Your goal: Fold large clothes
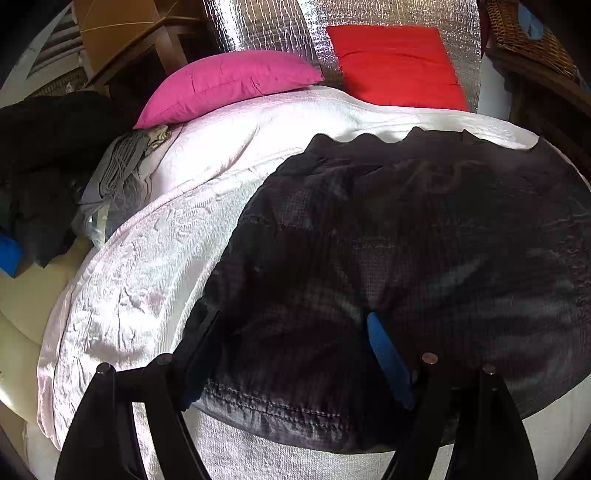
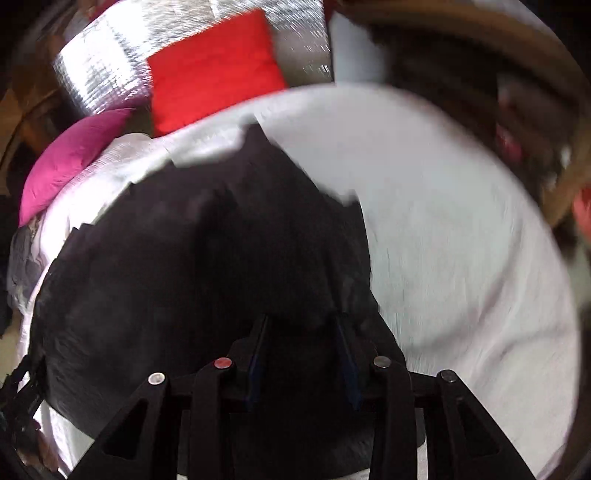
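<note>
A large dark garment [image 1: 406, 229] lies spread on the white bedspread [image 1: 155, 258], its stitched hem nearest me. My left gripper [image 1: 291, 328] hangs over that hem with its jaws wide apart; the fabric lies flat between the fingers [image 1: 386, 350] and is not pinched. In the blurred right wrist view the same garment [image 2: 184, 240] fills the lower left. My right gripper [image 2: 301, 325] stands over its near right part, jaws narrowly apart. Dark cloth lies between the fingers, and I cannot make out whether they pinch it.
A pink cushion [image 1: 229, 81] and a red cushion [image 1: 395, 62] lie at the bed's far end against a silver foil sheet [image 1: 258, 26]. A pile of grey and black clothes [image 1: 74, 166] sits at the left. Wicker furniture [image 1: 532, 40] stands on the right.
</note>
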Action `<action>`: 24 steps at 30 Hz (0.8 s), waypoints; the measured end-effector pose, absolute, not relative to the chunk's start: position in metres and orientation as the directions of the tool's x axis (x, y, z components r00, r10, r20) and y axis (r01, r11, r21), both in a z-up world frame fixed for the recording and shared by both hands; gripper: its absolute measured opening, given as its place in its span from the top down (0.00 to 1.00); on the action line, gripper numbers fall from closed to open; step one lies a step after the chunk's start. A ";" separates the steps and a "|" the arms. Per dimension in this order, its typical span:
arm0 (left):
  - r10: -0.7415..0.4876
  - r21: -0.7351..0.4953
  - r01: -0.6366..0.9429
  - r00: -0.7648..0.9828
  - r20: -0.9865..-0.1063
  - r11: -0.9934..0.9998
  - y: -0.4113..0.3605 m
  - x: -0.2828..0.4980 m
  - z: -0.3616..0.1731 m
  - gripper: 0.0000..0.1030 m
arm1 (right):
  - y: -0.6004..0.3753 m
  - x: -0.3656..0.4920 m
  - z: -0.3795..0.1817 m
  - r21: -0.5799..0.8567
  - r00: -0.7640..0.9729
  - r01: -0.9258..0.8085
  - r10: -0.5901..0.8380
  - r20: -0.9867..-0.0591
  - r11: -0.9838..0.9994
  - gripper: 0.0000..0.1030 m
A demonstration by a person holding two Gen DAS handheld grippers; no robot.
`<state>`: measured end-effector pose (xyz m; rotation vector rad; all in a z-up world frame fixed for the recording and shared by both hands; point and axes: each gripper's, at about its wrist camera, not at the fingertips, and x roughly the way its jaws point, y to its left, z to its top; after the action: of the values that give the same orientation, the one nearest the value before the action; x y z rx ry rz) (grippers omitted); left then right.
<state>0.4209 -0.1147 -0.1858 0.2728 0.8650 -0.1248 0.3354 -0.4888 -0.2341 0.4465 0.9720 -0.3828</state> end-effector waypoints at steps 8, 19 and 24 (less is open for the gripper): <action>-0.076 0.122 0.219 0.720 -0.689 0.968 -0.107 0.387 -0.153 0.23 | -0.486 0.284 -0.183 0.349 0.697 0.415 -0.047 -0.715 0.840 0.62; -0.028 0.199 0.253 0.681 -0.732 0.947 -0.123 0.392 -0.178 0.21 | -0.510 0.293 -0.222 0.412 0.635 0.455 0.037 -0.772 0.790 0.62; -0.108 0.160 0.280 0.742 -0.661 0.946 -0.117 0.374 -0.155 0.21 | -0.521 0.278 -0.206 0.525 0.718 0.441 0.064 -0.693 0.728 0.53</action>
<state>0.3739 -0.1174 -0.1552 0.2575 0.7045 -0.2155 0.2775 -0.5209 -0.2062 0.7397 0.7540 -0.2309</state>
